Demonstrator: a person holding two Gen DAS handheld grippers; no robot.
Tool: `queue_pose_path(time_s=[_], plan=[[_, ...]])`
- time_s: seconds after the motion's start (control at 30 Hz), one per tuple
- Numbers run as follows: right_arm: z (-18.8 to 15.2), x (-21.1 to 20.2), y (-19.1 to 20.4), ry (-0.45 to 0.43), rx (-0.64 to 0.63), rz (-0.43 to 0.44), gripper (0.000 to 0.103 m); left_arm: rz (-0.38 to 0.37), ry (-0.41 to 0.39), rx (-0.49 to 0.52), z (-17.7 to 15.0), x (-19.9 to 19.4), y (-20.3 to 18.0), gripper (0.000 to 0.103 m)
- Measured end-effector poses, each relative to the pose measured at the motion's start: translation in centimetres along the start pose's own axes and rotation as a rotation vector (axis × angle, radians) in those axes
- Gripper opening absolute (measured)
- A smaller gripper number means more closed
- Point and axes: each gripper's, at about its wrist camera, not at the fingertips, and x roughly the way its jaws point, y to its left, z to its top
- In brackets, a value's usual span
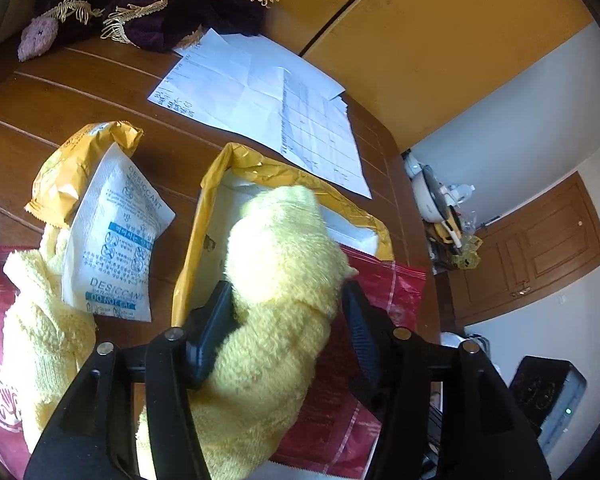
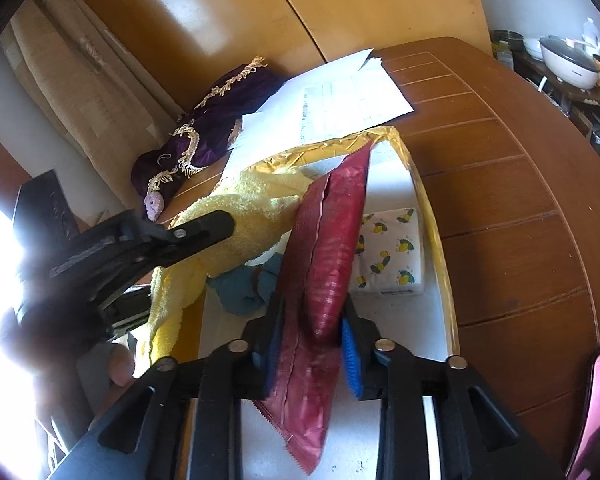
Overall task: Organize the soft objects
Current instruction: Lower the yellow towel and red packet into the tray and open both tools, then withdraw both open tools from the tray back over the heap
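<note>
Over the open yellow bag on the desk, my left gripper is clamped on a yellow towel, its leading end poised at the bag's mouth. My right gripper pinches a red pouch upright above the same bag, where a small tissue pack already lies. I judge this the packing step: next I should lower the towel inside and let go, keeping the pouch clear of it. A second towel and a desiccant sachet wait nearby
</note>
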Motion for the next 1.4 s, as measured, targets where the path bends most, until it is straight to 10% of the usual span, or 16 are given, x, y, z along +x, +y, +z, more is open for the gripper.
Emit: queue_pose_path(time_s=[0.33, 0.6, 0.97, 1.4], plan=[[-0.4, -3.2, 2.5, -0.130, -0.047, -0.162, 0.054, -0.043, -0.048, 0.076, -1.5, -3.5, -1.4, 0.072], [-1.7, -4.8, 5.3, -0.192, -0.099, -0.050, 0.054, -0.046, -0.128, 0.083, -3.0, -7.0, -0.1, 0.072], [-4.5, -2.1, 11.7, -0.062, -0.230, 0.239, 0.058, 0.021, -0.313, 0.024, -6.0, -13.7, 5.1, 0.072], [-8.3, 4.3, 18.0, 0.167, -0.352, 0.267, 0.059, 0.093, -0.407, -0.093, -7.5, -17.0, 11.0, 0.072]])
